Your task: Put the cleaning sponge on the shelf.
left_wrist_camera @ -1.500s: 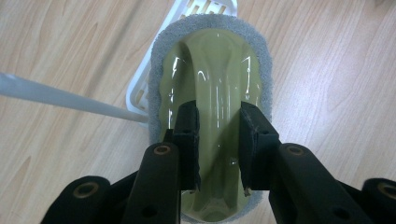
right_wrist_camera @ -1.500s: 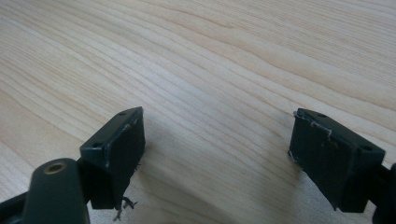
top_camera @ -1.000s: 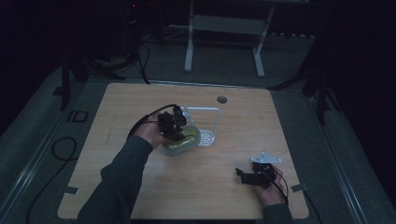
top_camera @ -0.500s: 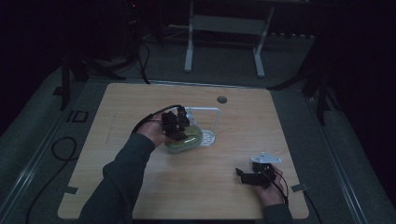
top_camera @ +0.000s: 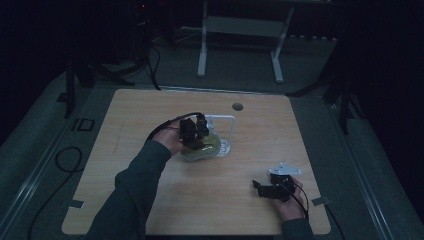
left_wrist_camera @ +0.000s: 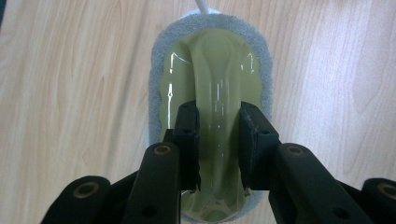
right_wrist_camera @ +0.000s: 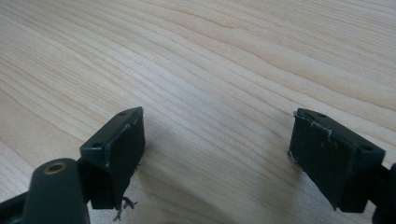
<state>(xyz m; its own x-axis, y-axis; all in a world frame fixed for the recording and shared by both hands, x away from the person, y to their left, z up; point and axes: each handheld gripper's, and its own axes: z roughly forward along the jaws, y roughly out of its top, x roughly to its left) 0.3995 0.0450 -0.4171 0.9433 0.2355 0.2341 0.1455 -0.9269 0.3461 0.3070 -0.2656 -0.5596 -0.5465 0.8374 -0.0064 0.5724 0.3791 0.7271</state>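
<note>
Gripping green scrubber [left_wrist_camera: 212,84] handle ridge, left gripper [left_wrist_camera: 217,140] fingers closed, scrubber's near end cut off, right gripper [right_wrist_camera: 217,154] wide apart

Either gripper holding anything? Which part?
Left gripper clamps the green scrubber's raised central handle ridge. Right gripper is open, holding nothing.

No text, label, brand, number or sign can be read in these pictures

Quick count from my seat: one green scrubber with a grey pad [left_wrist_camera: 212,93], one white wire stand [top_camera: 222,120], one wooden table [top_camera: 150,110], and my two grippers, left gripper [left_wrist_camera: 215,135] and right gripper [right_wrist_camera: 217,149].
</note>
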